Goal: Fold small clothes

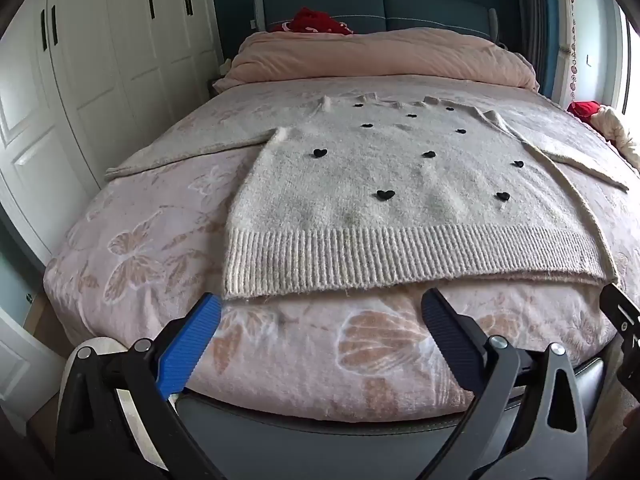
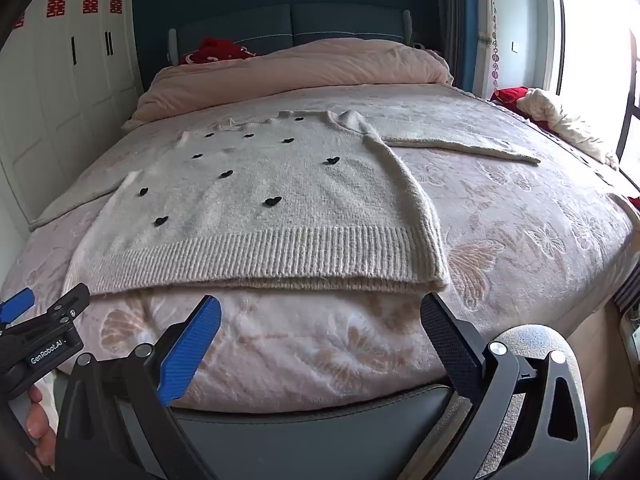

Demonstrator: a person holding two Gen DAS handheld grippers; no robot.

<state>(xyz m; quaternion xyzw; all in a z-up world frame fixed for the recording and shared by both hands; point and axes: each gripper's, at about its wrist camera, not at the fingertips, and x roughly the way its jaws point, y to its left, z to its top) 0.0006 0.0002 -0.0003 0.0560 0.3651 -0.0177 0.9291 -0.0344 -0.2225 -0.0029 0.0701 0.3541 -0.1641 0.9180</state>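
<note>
A cream knitted sweater (image 1: 384, 184) with small black hearts lies flat, front up, on the bed, sleeves spread to both sides, ribbed hem nearest me. It also shows in the right wrist view (image 2: 264, 208). My left gripper (image 1: 320, 312) is open and empty, just short of the hem's left half. My right gripper (image 2: 320, 312) is open and empty, just short of the hem's right corner. The left gripper's edge shows in the right wrist view (image 2: 44, 312).
The bed (image 1: 280, 344) has a pink butterfly-patterned cover, with a folded pink quilt (image 1: 380, 56) at the headboard end. White wardrobes (image 1: 100, 60) stand on the left. Red and cream cloths (image 2: 560, 120) lie at the bed's right edge by the window.
</note>
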